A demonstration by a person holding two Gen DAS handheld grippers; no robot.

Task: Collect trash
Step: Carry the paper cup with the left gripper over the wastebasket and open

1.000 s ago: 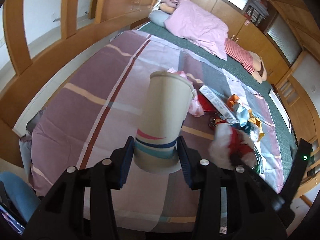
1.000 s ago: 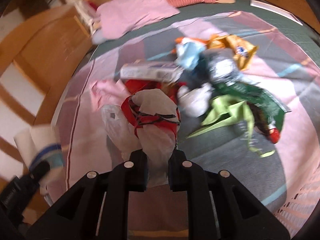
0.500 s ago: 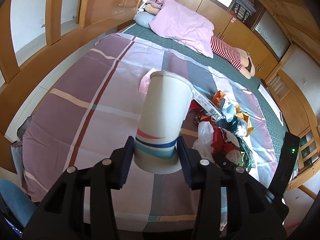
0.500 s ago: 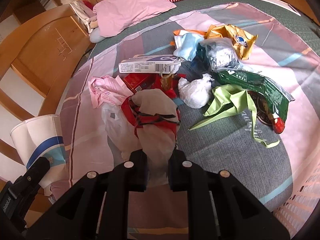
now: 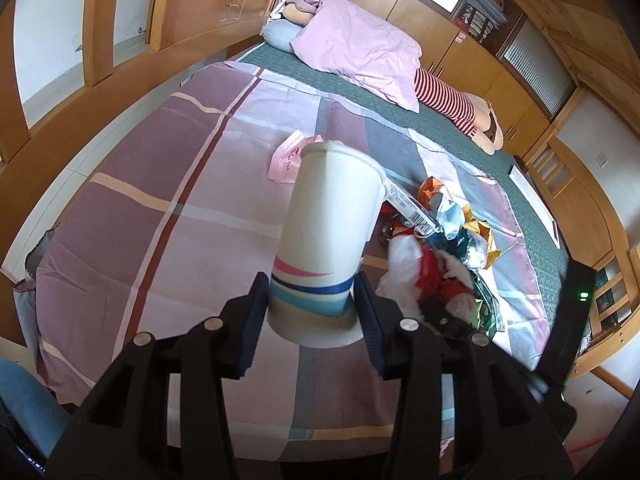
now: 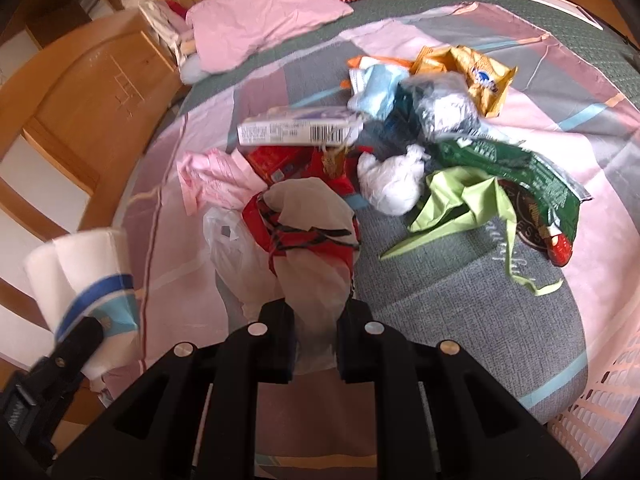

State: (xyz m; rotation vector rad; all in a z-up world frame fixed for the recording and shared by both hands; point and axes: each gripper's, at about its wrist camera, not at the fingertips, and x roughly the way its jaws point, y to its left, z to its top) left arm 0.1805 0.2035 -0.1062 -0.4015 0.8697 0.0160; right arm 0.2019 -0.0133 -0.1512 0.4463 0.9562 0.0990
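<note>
My left gripper [image 5: 311,305] is shut on a white paper cup [image 5: 330,232] with pink, blue and teal stripes, held above the bed; the cup also shows at the left of the right wrist view [image 6: 84,272]. My right gripper [image 6: 316,334] is shut on a crumpled white and red plastic bag [image 6: 310,232], lifted above the bedspread. A heap of trash lies beyond it: a white barcode box [image 6: 296,130], a pink bag [image 6: 218,178], a white wad [image 6: 394,184], a green wrapper [image 6: 516,164], a light green bag [image 6: 460,204] and a yellow packet [image 6: 476,70].
The striped bedspread [image 5: 160,208] covers the bed. A pink pillow [image 5: 360,52] and a striped stuffed doll [image 5: 452,100] lie at the head. A pink laundry basket rim [image 6: 600,416] shows at the lower right. Wooden bed frame and cabinets surround the bed.
Both grippers have risen and pulled back from the heap, keeping hold of the cup and the bag. The bag in the right gripper has lifted off the pile.
</note>
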